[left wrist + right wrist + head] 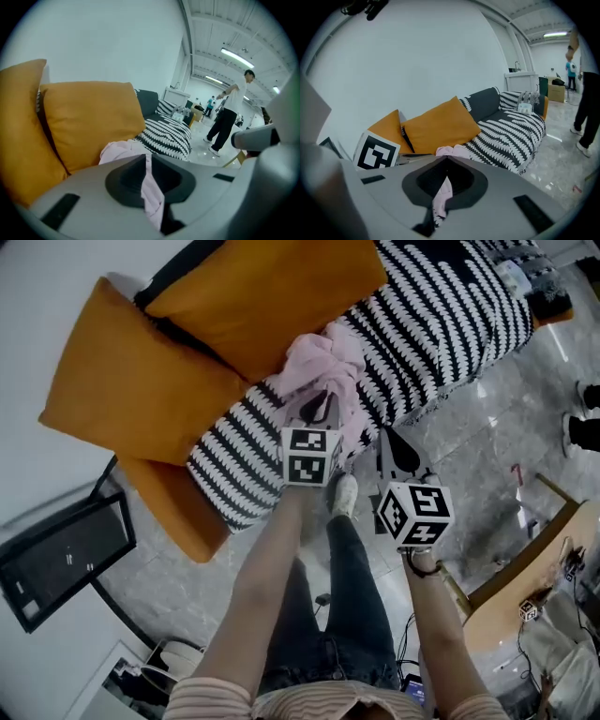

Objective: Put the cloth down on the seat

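Note:
A crumpled pink cloth (323, 367) lies on the sofa seat (441, 324), which has a black-and-white striped cover, just in front of the orange cushions (262, 292). My left gripper (322, 409) reaches onto the near side of the cloth. In the left gripper view a fold of the pink cloth (123, 151) runs down through the narrow slit of the left gripper (146, 161), whose jaws are shut on it. My right gripper (392, 442) hangs off the seat's front edge, over the floor, apart from the cloth. Its jaws meet, and the right gripper (446, 161) holds nothing; the cloth (452, 151) shows beyond it.
A second orange cushion (131, 381) leans at the sofa's left end. A black framed panel (61, 559) lies on the floor at left. A wooden piece of furniture (525, 568) stands at right. A person (229, 112) stands on the glossy floor farther off.

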